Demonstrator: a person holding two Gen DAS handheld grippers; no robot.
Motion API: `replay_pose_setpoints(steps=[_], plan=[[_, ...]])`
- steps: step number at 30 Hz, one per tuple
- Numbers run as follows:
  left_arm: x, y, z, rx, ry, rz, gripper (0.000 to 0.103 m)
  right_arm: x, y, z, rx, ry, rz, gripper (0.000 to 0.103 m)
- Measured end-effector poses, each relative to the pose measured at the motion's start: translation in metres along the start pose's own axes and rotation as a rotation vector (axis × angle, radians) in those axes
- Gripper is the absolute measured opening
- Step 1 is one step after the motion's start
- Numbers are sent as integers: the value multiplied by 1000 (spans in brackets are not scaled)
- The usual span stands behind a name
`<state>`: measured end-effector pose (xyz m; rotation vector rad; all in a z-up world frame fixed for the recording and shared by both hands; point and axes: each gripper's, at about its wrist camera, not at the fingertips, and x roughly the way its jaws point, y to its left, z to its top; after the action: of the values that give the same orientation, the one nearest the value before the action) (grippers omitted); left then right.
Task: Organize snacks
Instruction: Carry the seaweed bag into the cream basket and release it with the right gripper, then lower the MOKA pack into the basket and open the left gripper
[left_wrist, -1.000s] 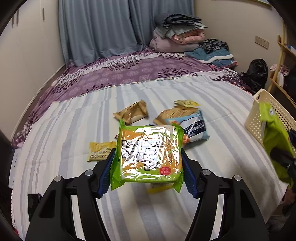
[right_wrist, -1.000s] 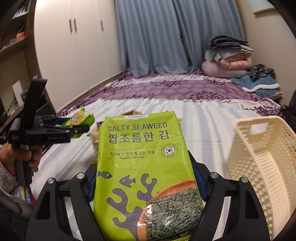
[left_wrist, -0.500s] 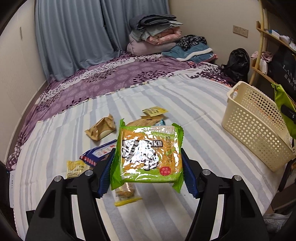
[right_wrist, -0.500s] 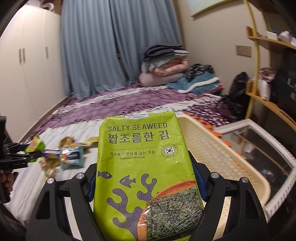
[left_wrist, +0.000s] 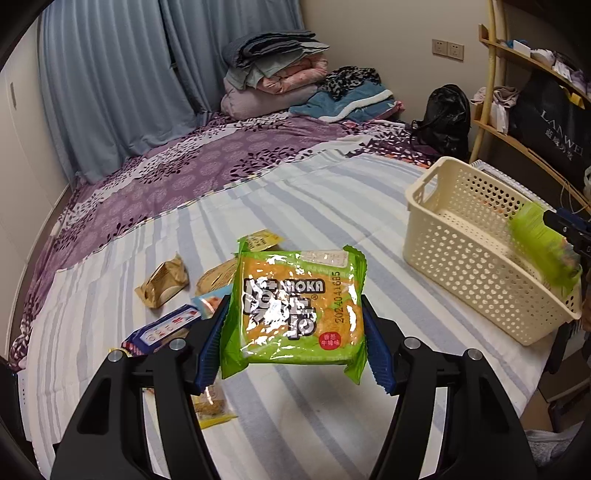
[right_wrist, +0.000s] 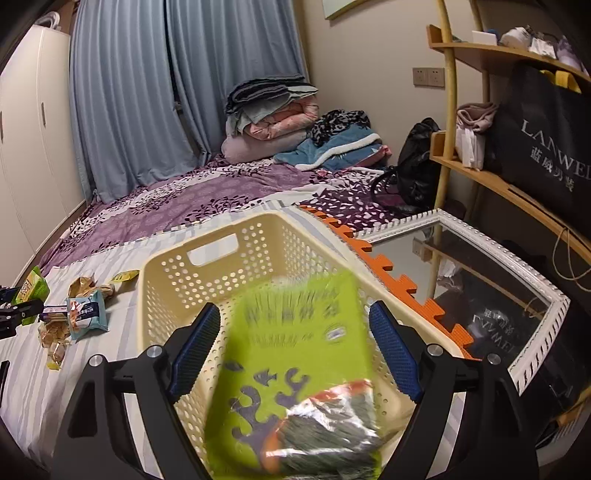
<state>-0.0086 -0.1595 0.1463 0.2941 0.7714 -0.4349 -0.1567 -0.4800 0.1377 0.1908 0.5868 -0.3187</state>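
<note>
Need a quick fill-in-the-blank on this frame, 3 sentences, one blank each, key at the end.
1. The left gripper is shut on a green ______ packet.
2. The right gripper has its jaws ______, with the blurred seaweed bag loose between them.
3. The seaweed bag is over the cream ______.

Missing words: noodle; open; basket

Cream perforated plastic basket (left_wrist: 476, 254) is set on striped bed sheet (left_wrist: 303, 199), right of scattered snack packets (left_wrist: 162, 282); folded blankets (left_wrist: 273, 74) piled behind
</note>
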Motion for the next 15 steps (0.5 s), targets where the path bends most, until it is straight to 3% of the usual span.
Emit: replay_pose_setpoints(steps=[15], plan=[[4, -65, 35, 102, -43, -123, 66, -18, -20, -4, 50, -60, -24, 87]])
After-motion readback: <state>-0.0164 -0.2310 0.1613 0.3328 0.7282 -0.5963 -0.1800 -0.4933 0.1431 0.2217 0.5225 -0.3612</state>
